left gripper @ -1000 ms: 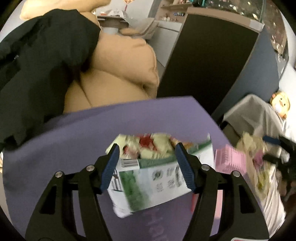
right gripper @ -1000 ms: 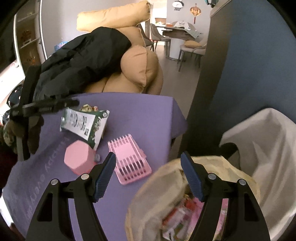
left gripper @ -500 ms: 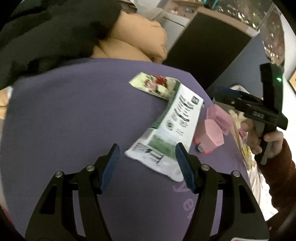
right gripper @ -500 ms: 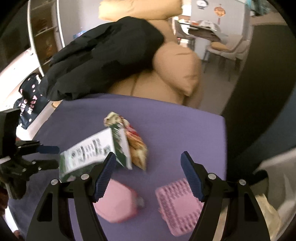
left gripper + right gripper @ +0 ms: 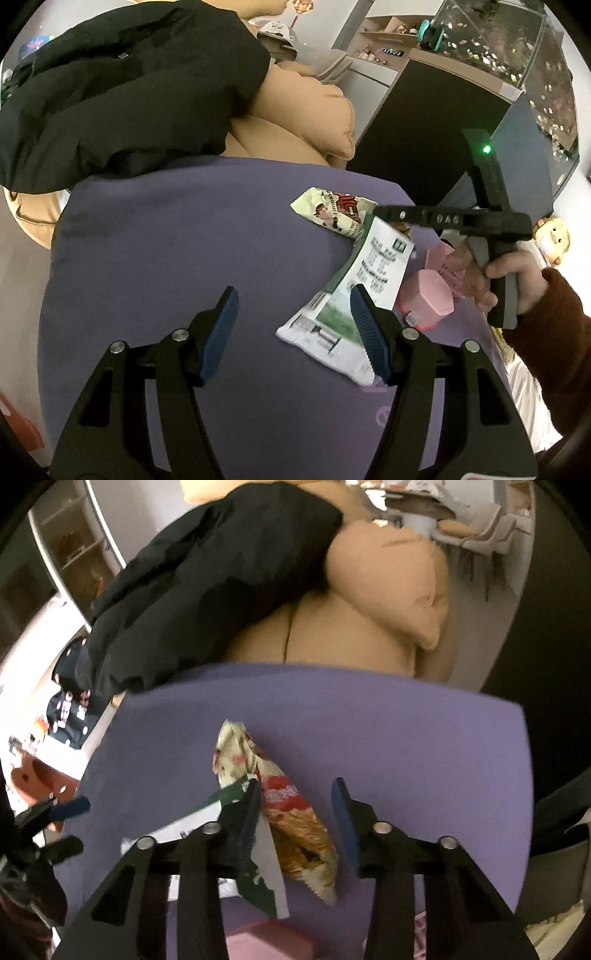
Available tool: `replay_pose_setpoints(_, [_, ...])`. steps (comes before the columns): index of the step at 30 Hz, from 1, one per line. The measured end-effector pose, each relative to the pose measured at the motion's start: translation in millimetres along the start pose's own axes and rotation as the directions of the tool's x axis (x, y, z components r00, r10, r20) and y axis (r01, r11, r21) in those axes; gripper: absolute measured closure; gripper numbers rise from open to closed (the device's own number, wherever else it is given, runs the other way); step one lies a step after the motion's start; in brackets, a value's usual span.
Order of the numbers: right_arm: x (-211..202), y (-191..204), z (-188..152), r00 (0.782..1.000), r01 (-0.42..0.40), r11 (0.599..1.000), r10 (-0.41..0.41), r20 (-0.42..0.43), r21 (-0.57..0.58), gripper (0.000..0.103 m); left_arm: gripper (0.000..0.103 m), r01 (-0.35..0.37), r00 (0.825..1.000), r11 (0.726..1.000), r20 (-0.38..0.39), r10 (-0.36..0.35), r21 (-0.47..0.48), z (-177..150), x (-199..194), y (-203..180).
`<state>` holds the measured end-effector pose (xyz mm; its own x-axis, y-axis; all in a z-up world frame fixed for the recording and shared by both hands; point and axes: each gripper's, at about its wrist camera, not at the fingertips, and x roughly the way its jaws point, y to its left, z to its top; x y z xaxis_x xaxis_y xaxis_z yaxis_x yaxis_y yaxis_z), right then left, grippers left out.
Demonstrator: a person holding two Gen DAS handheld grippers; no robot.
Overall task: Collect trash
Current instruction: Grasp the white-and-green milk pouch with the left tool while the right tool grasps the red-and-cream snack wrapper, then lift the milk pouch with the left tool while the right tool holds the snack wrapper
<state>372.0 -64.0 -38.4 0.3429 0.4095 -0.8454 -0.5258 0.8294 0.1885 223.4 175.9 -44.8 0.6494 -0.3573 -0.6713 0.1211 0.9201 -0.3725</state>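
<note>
A crumpled snack wrapper (image 5: 291,812) with red and yellow print lies on the purple cloth (image 5: 406,738); it also shows in the left wrist view (image 5: 332,212). My right gripper (image 5: 295,819) is open, its jaws on either side of the wrapper. A white and green packet (image 5: 354,295) lies flat beside it, partly under the wrapper; it also shows in the right wrist view (image 5: 258,867). My left gripper (image 5: 293,325) is open and empty, left of the packet, its right finger over the packet's edge.
A pink box (image 5: 428,299) and a pink comb-like piece (image 5: 448,266) lie right of the packet. A tan sofa (image 5: 388,602) with a black coat (image 5: 207,576) stands behind the cloth. A dark cabinet (image 5: 424,129) is at the right.
My left gripper let go of the white and green packet, which now lies on the cloth, and drew back left. My right gripper moved from the bag to over the snack wrapper.
</note>
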Motion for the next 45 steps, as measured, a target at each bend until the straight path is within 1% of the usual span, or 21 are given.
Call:
replay_pose_setpoints(3, [-4.9, 4.0, -8.8, 1.000, 0.019, 1.000, -0.019, 0.005, -0.016, 0.074, 0.043, 0.009, 1.000, 1.000, -0.001, -0.009, 0.003, 0.8, 0.8, -1.8])
replay_pose_setpoints(4, [-9.5, 4.1, -11.0, 1.000, 0.027, 0.999, -0.027, 0.015, -0.020, 0.077, 0.043, 0.013, 1.000, 1.000, 0.000, -0.013, 0.003, 0.4, 1.5, -2.8])
replay_pose_setpoints(6, [-20.4, 3.8, -13.3, 0.997, 0.054, 0.998, -0.053, 0.050, -0.023, 0.079, 0.043, 0.023, 1.000, 1.000, 0.006, -0.023, -0.001, -1.4, 0.8, -2.9])
replay_pose_setpoints(7, [-24.8, 2.5, -13.2, 0.997, 0.055, 0.998, -0.053, 0.061, -0.019, 0.081, 0.043, 0.027, 1.000, 1.000, 0.006, -0.027, -0.004, -2.0, 1.5, -3.7])
replay_pose_setpoints(9, [-36.6, -1.9, -12.9, 0.995, 0.055, 0.998, -0.055, 0.088, 0.007, 0.082, 0.043, 0.042, 0.999, 0.999, 0.008, -0.042, -0.008, -2.7, 3.5, -6.3])
replay_pose_setpoints(13, [-68.0, -12.5, -19.8, 0.985, 0.075, 0.996, -0.083, 0.149, 0.055, 0.082, 0.043, 0.067, 0.998, 0.998, 0.018, -0.067, 0.006, -4.0, 5.5, -15.4])
replay_pose_setpoints(17, [-96.5, -17.2, -31.2, 0.968, 0.132, 0.989, -0.142, 0.207, 0.062, 0.082, 0.042, 0.082, 0.996, 0.996, 0.025, -0.083, 0.034, -3.0, 11.3, -27.2])
replay_pose_setpoints(21, [-109.1, -19.5, -44.7, 0.961, 0.162, 0.984, -0.173, 0.215, 0.071, 0.082, 0.041, 0.083, 0.997, 0.995, 0.002, -0.083, 0.047, 0.1, 28.5, -40.6])
replay_pose_setpoints(26, [-119.6, -18.0, -70.8, 0.958, 0.161, 0.984, -0.176, 0.226, 0.081, 0.082, 0.040, 0.078, 0.996, 0.994, -0.037, -0.075, 0.079, 0.1, 47.1, -59.4])
replay_pose_setpoints(29, [-123.1, -18.2, -85.0, 0.958, 0.164, 0.983, -0.178, 0.223, 0.077, 0.082, 0.038, 0.037, 0.998, 0.988, -0.055, -0.029, 0.149, 0.0, 59.2, -78.5])
replay_pose_setpoints(31, [-123.8, -18.9, -91.3, 0.960, 0.161, 0.984, -0.174, 0.217, 0.075, 0.082, 0.038, -0.014, 0.997, 0.981, -0.074, 0.029, 0.192, -0.4, 67.7, -88.9])
replay_pose_setpoints(33, [-125.0, -21.9, -97.3, 0.963, 0.150, 0.986, -0.164, 0.213, 0.079, 0.082, 0.039, -0.049, 0.993, 0.973, -0.092, 0.071, 0.226, -1.5, 71.5, -96.3])
replay_pose_setpoints(34, [-125.6, -21.9, -100.3, 0.964, 0.147, 0.986, -0.162, 0.212, 0.081, 0.082, 0.044, -0.060, 0.991, 0.972, -0.099, 0.085, 0.229, -2.2, 71.7, -97.1])
replay_pose_setpoints(35, [-126.0, -22.1, -102.5, 0.964, 0.146, 0.986, -0.160, 0.210, 0.082, 0.082, 0.046, -0.071, 0.990, 0.973, -0.106, 0.096, 0.221, -2.5, 70.8, -96.0])
replay_pose_setpoints(37, [-126.6, -21.3, -108.2, 0.967, 0.147, 0.986, -0.160, 0.199, 0.079, 0.082, 0.048, -0.073, 0.988, 0.981, -0.123, 0.096, 0.181, -4.8, 63.7, -91.8])
replay_pose_setpoints(39, [-130.0, -17.5, -114.1, 0.968, 0.145, 0.987, -0.157, 0.198, 0.074, 0.082, 0.050, -0.082, 0.988, 0.983, -0.118, 0.102, 0.161, -9.8, 54.7, -86.6])
replay_pose_setpoints(42, [-137.1, -12.2, -124.0, 0.965, 0.142, 0.987, -0.154, 0.211, 0.069, 0.082, 0.050, -0.127, 0.984, 0.982, -0.109, 0.142, 0.139, -22.8, 37.8, -79.2])
replay_pose_setpoints(45, [-139.1, -6.4, -136.5, 0.966, 0.146, 0.987, -0.156, 0.204, 0.065, 0.082, 0.050, -0.133, 0.984, 0.988, -0.111, 0.142, 0.080, -35.4, 21.8, -70.3])
